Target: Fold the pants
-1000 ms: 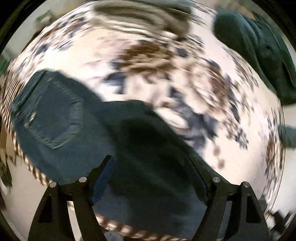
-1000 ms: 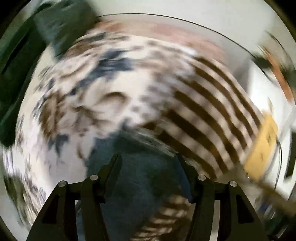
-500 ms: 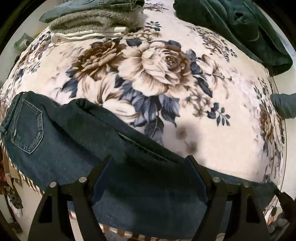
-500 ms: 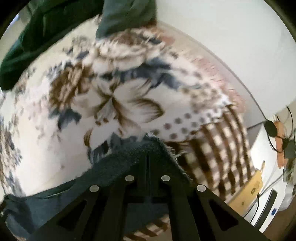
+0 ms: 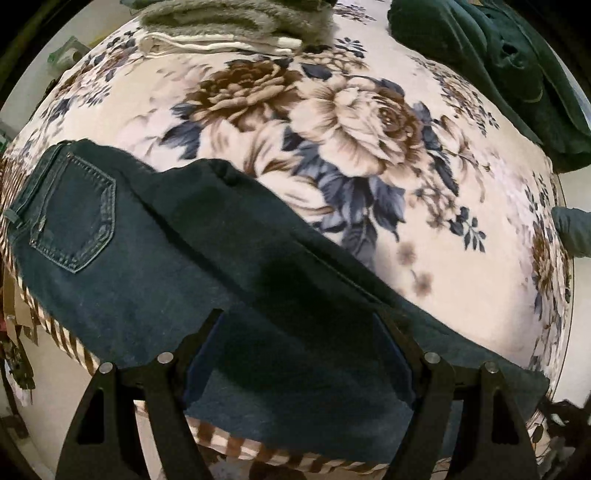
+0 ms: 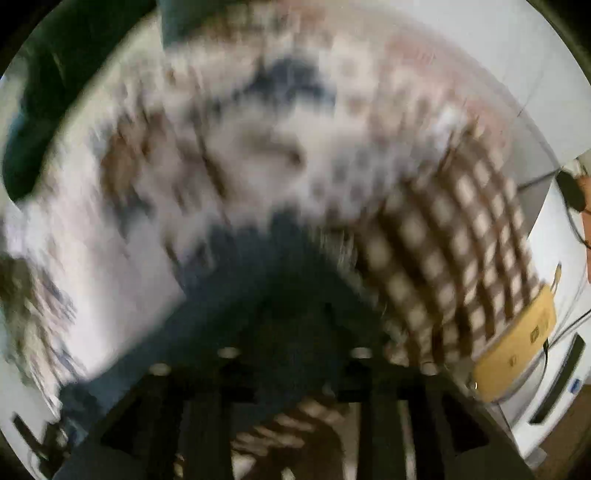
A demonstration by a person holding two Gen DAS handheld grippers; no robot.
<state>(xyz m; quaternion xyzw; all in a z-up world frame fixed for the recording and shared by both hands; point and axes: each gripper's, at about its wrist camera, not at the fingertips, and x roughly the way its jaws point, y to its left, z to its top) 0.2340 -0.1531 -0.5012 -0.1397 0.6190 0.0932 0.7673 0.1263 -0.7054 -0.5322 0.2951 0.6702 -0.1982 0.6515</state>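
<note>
Dark blue jeans (image 5: pixel 155 266) lie along the near edge of a floral blanket (image 5: pixel 369 129), waistband and back pocket (image 5: pixel 74 218) at the left, legs running to the right. My left gripper (image 5: pixel 299 332) is open and hovers just above the jeans' thigh area. In the blurred right wrist view the jeans' leg end (image 6: pixel 280 288) rises toward the right gripper (image 6: pixel 295 317). Its fingers seem a little apart, but blur hides whether they hold the denim.
Folded grey and cream clothes (image 5: pixel 229 22) lie at the far edge. A dark green garment (image 5: pixel 498 62) lies at the far right. A brown checked cover (image 6: pixel 461 258) hangs off the bed side, with a yellow box (image 6: pixel 517 350) and white appliance beside it.
The right gripper was shut on the jeans' hem half a second ago; now its view is blurred by fast motion and the fingers look slightly parted. The left gripper stays open over the jeans.
</note>
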